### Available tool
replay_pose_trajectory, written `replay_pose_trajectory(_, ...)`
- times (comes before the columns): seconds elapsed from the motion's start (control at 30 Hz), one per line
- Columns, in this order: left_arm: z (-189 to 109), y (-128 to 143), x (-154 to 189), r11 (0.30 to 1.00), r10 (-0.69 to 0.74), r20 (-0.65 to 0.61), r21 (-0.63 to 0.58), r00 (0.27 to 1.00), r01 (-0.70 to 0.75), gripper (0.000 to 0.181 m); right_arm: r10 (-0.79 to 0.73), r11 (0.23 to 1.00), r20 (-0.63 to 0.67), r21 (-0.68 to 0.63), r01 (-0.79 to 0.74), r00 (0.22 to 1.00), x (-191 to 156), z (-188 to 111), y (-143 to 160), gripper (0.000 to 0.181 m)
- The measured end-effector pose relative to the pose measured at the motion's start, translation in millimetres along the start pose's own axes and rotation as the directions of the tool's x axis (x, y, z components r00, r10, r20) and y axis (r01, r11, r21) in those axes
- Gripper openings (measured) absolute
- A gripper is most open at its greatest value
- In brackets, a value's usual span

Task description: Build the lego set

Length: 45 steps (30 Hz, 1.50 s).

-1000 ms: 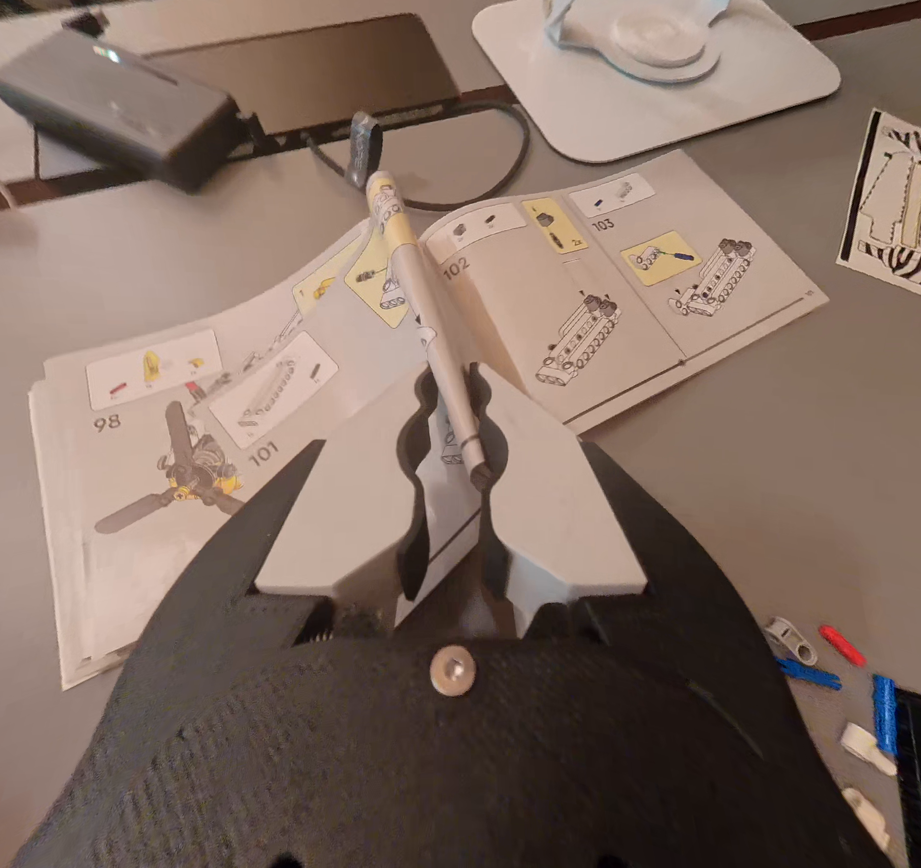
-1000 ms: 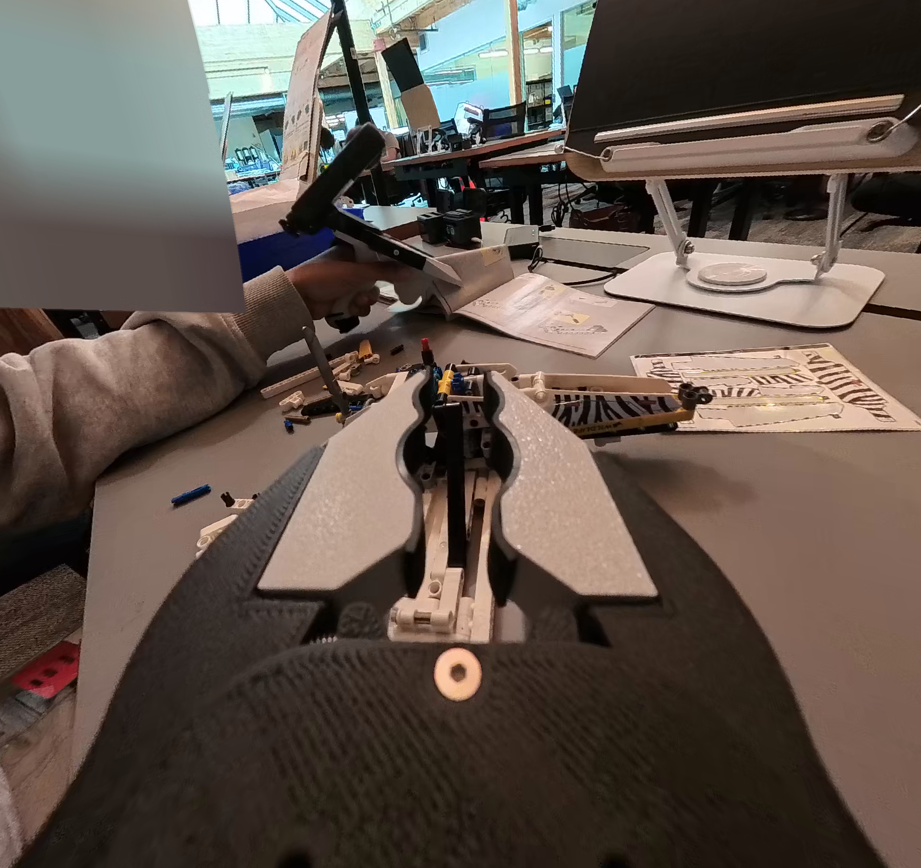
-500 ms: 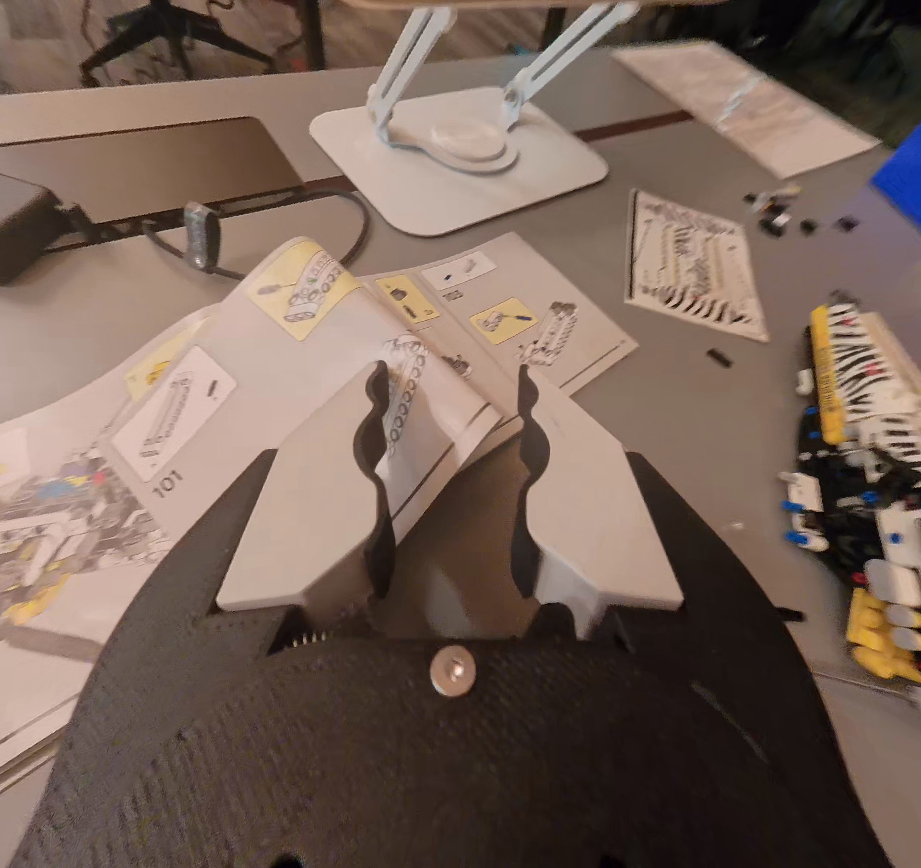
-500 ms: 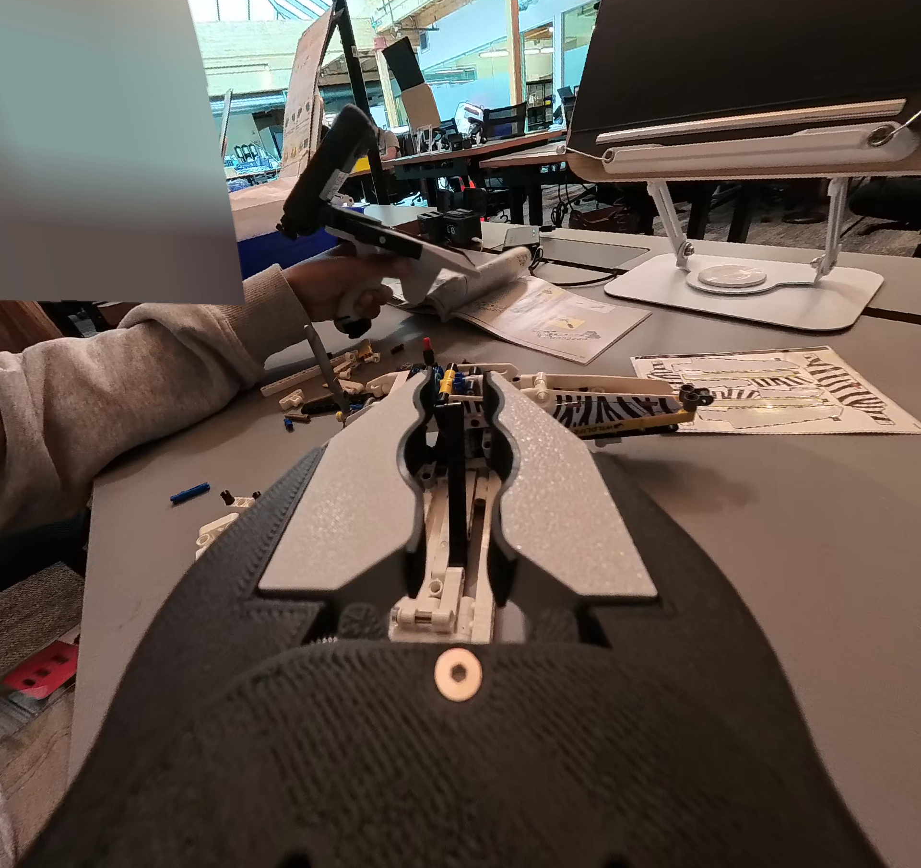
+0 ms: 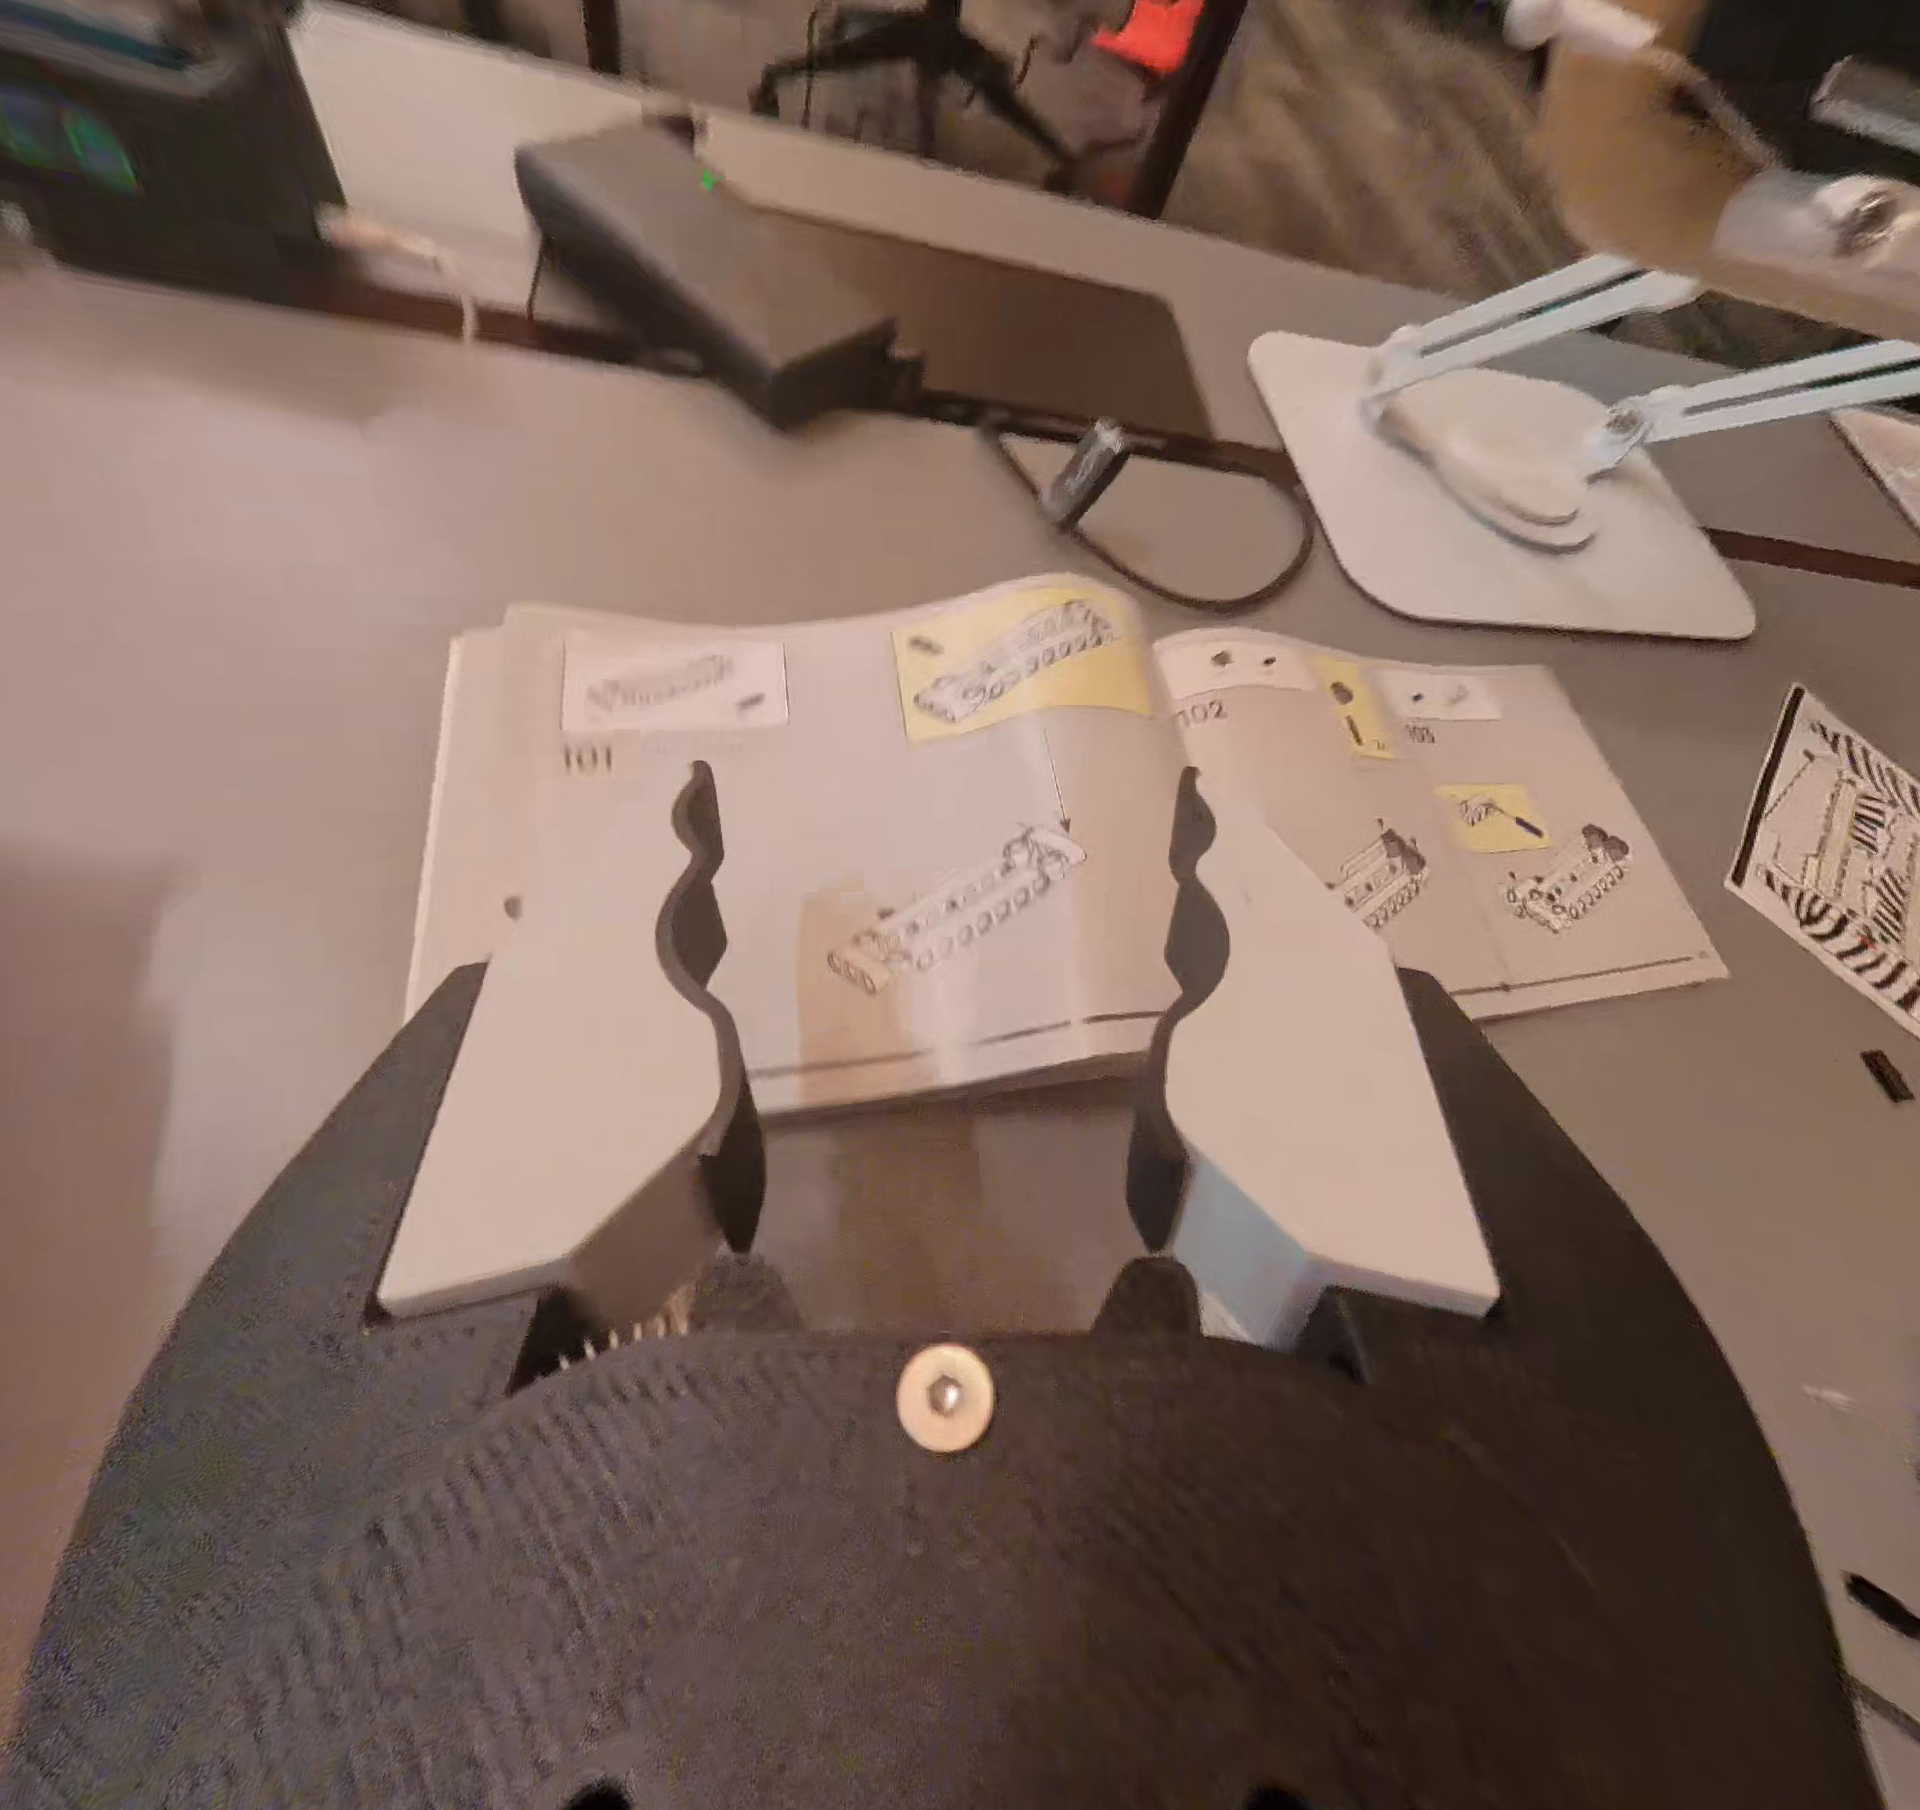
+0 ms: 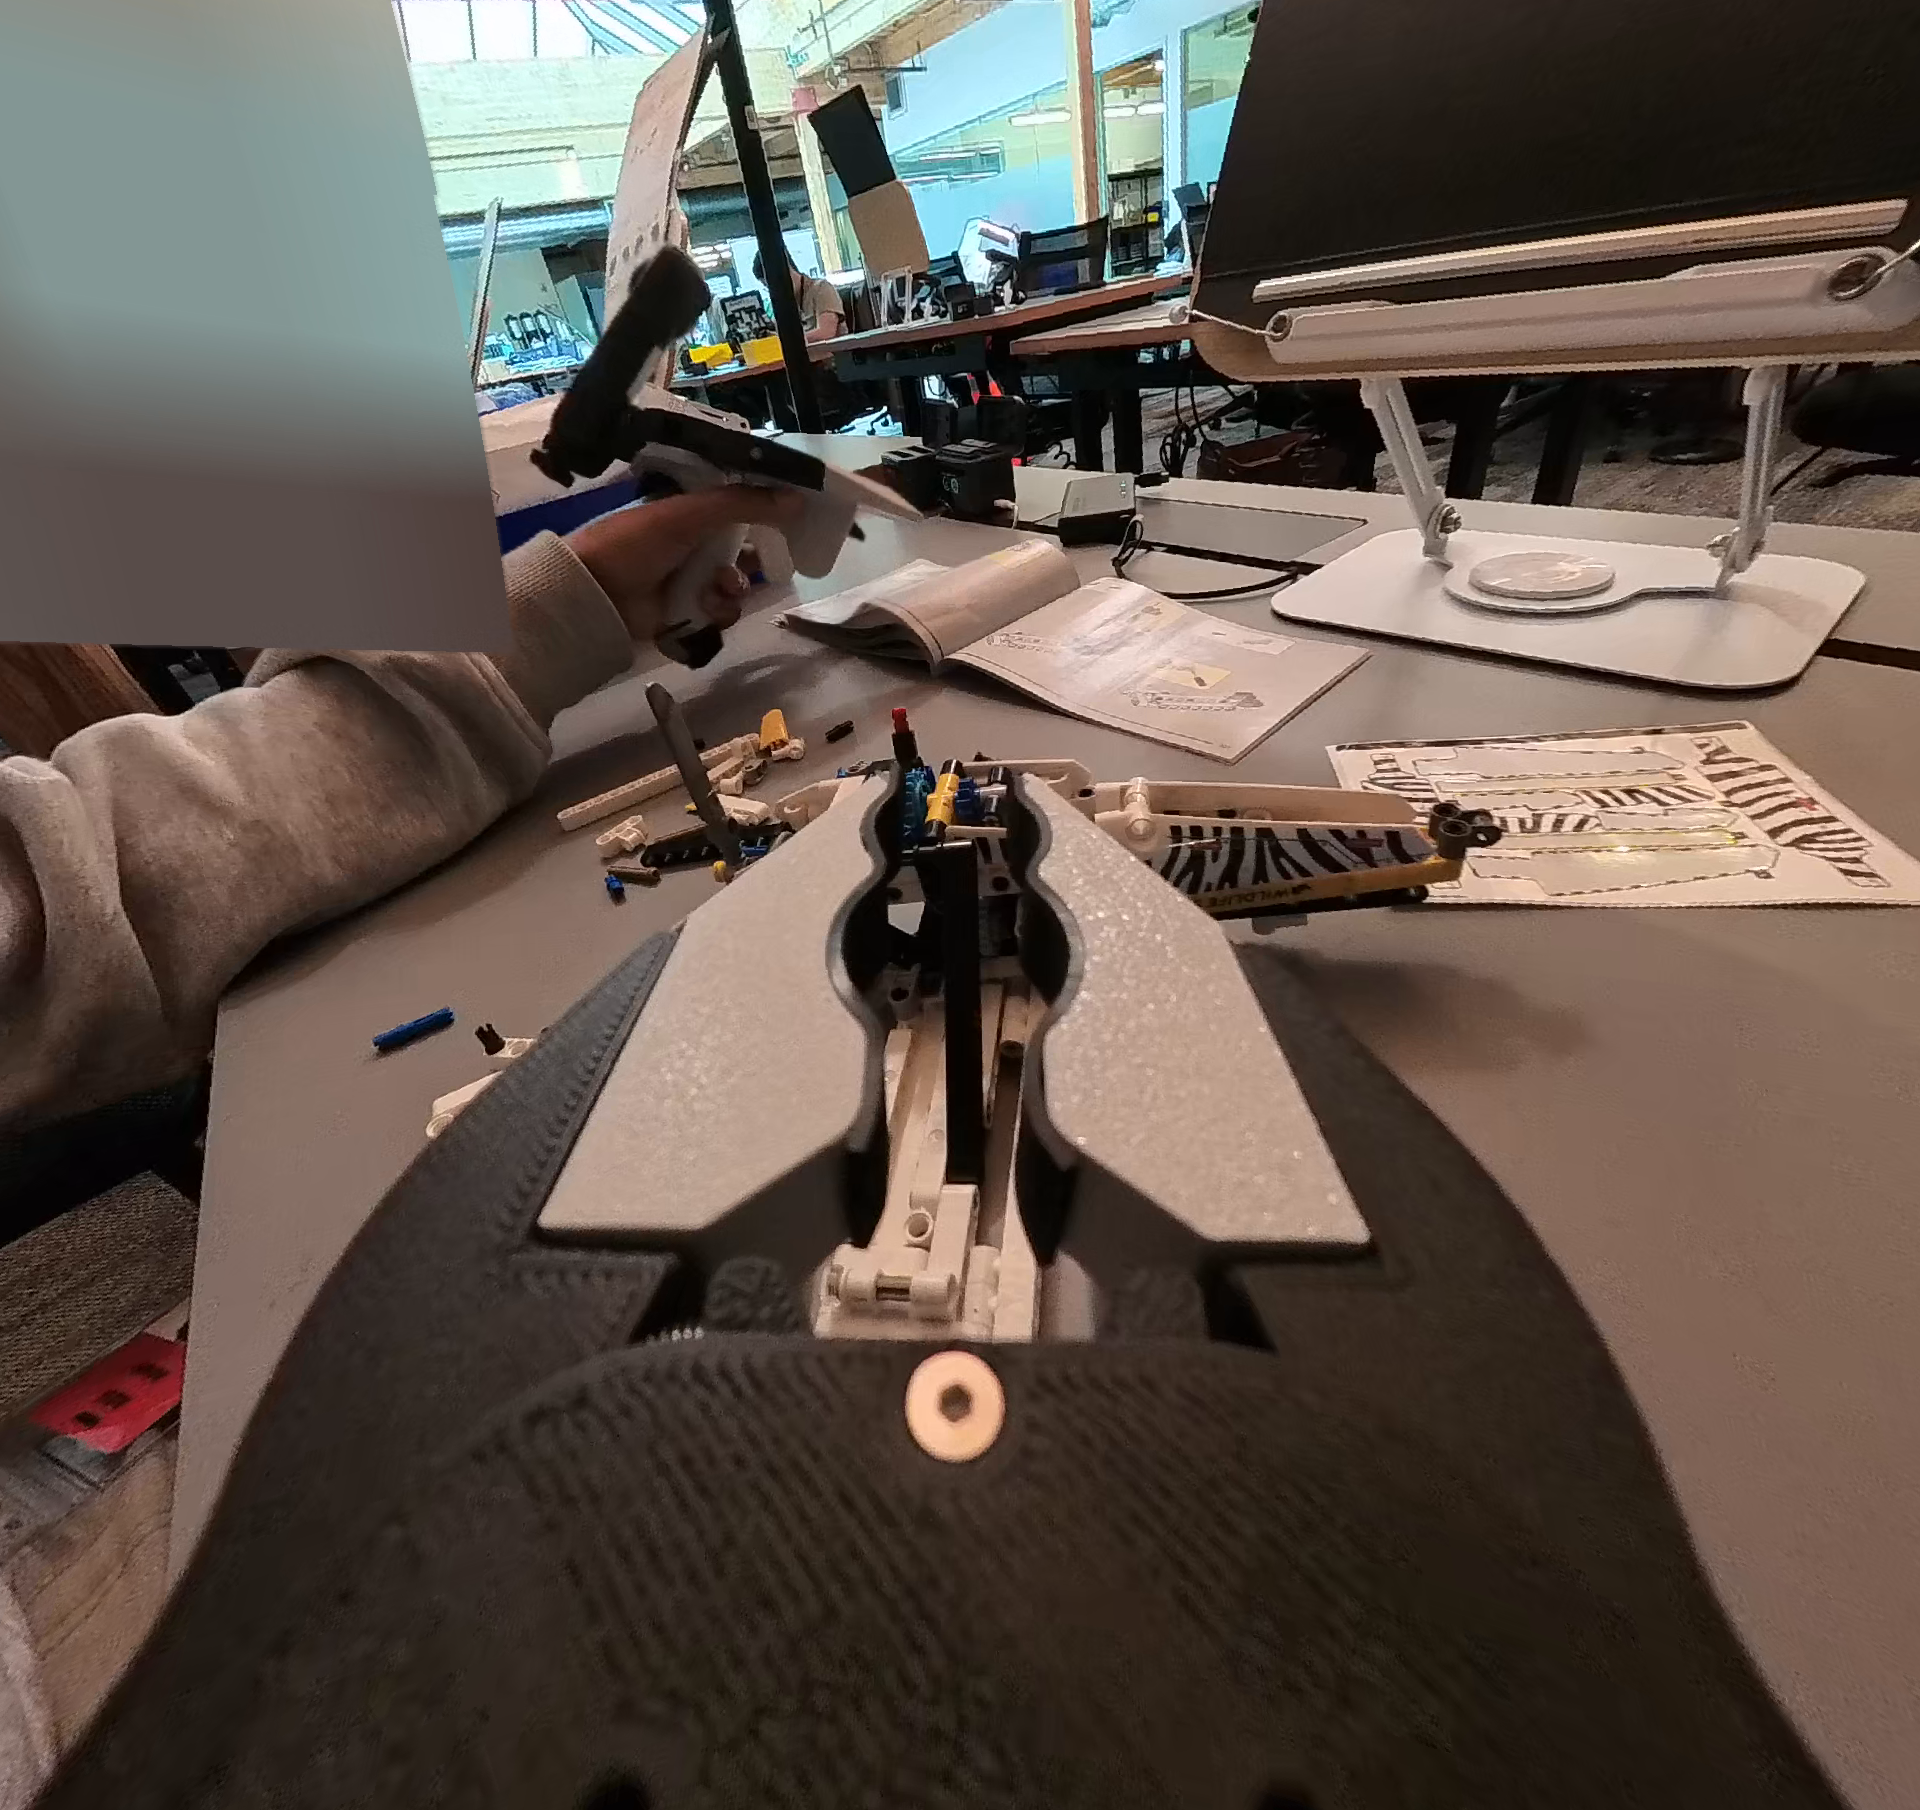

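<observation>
My right gripper [image 6: 957, 792] is shut on the lego model [image 6: 1278, 846], a white and black frame with a zebra-striped boom that reaches right, low over the grey table [image 6: 1558, 1085]. My left gripper [image 5: 945, 781] is open and empty, held above the open instruction booklet [image 5: 935, 856], whose pages lie flat. In the right wrist view the left gripper [image 6: 873, 505] is in a hand, raised left of the booklet [image 6: 1122, 648]. Loose lego pieces [image 6: 707, 804] lie left of the model.
A zebra sticker sheet [image 6: 1621, 825] lies right of the model and also shows in the left wrist view [image 5: 1839, 856]. A white laptop stand [image 5: 1496, 493] stands behind the booklet. A dark power brick [image 5: 707, 274] and its cable [image 5: 1195, 555] lie at the back. A grey sleeve [image 6: 260, 825] is at left. Left tips to right tips: about 40 cm.
My left gripper let go of the booklet page, opened wide and drew back and up. The page now lies flat. My right gripper and the model have not moved.
</observation>
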<state>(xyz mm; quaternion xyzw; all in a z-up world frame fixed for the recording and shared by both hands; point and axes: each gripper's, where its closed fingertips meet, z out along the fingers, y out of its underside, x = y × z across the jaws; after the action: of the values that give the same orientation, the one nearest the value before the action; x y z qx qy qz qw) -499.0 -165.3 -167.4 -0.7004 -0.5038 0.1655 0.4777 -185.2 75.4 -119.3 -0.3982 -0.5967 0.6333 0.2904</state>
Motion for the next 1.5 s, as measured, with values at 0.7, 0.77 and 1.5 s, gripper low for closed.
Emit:
replay_pose_trajectory(0.7, 18, 39, 94, 0.985, 0.051, -0.334, -0.142, 0.941, -0.103, 0.015, -0.003, 1.000, -0.002, -0.003, 0.003, 1.000, 0, 0, 0, 0.016)
replay_pose_trajectory(0.77, 22, 46, 92, 0.977, 0.077, -0.311, -0.166, 0.947, -0.134, 0.015, -0.003, 1.000, -0.001, -0.003, 0.003, 1.000, -1, 1, 0, 0.016)
replay_pose_trajectory(1.5, -10, 40, 94, 0.976, 0.056, -0.562, -0.142, 0.825, -0.163, 0.048, 0.002, 1.000, 0.007, 0.002, -0.002, 1.000, -3, 1, 0, 0.016)
